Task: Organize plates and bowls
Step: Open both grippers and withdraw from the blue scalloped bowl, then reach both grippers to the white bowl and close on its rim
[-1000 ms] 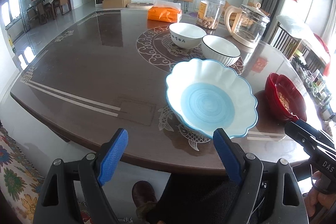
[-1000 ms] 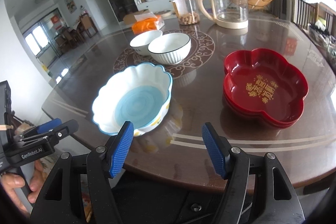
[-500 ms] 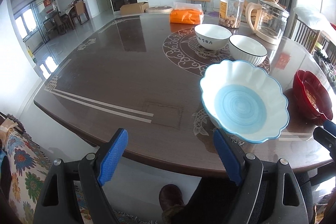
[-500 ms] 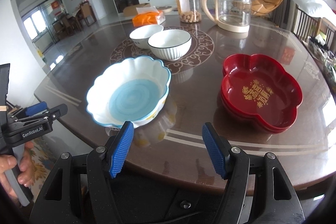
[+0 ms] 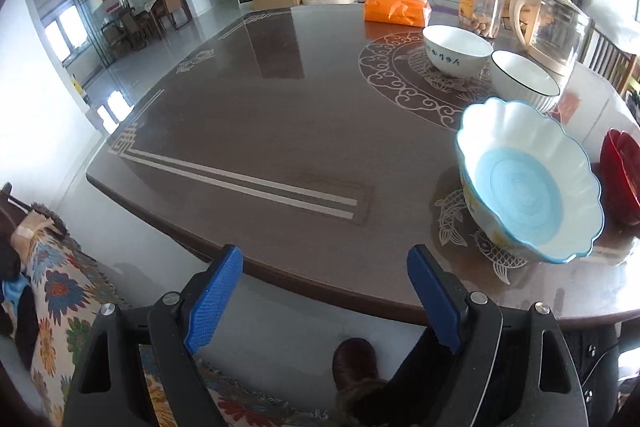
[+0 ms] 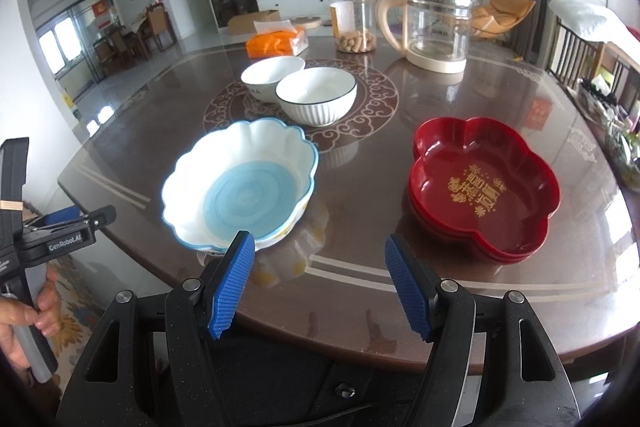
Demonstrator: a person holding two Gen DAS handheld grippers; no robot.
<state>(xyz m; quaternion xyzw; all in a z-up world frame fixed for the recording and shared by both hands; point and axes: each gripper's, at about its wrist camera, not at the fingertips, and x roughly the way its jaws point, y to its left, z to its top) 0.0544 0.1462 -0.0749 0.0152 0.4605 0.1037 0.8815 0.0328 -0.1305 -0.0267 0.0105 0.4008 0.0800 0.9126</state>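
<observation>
A scalloped white bowl with a blue centre (image 6: 244, 187) (image 5: 528, 183) stands near the table's front edge. To its right lies a stack of red flower-shaped plates (image 6: 484, 187) (image 5: 620, 175). Two white bowls sit side by side on the table's round inlay: a plain one (image 6: 272, 75) (image 5: 456, 49) and a ribbed one with a dark rim (image 6: 316, 99) (image 5: 524, 81). My left gripper (image 5: 324, 291) hovers open over the table's front edge, left of the scalloped bowl, holding nothing. Open and holding nothing, my right gripper (image 6: 318, 285) hangs before the table edge between the scalloped bowl and the red plates.
At the far side of the dark wooden table (image 5: 260, 131) stand a glass kettle (image 6: 434, 27), a clear jar of snacks (image 6: 354, 23) and an orange tissue pack (image 6: 276, 41). A hand (image 6: 28, 315) holds the left gripper's handle at the lower left. A floral cushion (image 5: 52, 303) lies below the table.
The left gripper has swung left, so the scalloped bowl and red plates slid toward the right of its view. The right gripper's view tilted slightly; both stay open.
</observation>
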